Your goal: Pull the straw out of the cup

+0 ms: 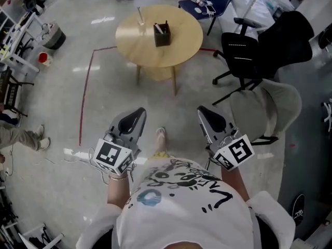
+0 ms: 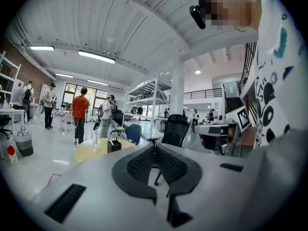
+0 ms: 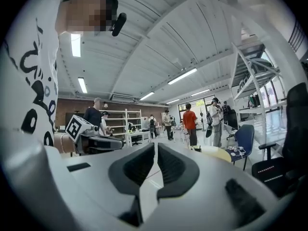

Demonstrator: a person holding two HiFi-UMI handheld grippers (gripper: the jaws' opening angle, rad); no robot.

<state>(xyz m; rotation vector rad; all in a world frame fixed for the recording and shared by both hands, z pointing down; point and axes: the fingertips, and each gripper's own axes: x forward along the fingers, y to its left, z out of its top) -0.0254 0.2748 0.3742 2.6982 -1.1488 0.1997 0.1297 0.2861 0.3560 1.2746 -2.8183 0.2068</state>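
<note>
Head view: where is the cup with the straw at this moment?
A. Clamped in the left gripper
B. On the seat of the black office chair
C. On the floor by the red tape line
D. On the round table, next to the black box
D: the cup, straw in it, stands on the round table left of the black box; the left gripper and right gripper are well short of it.

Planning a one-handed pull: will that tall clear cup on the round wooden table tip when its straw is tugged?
Probably apt to tip: the tall clear cup looks narrow and see-through, likely light. The thin straw stands near upright, so a straight upward pull should disturb it least.
</note>
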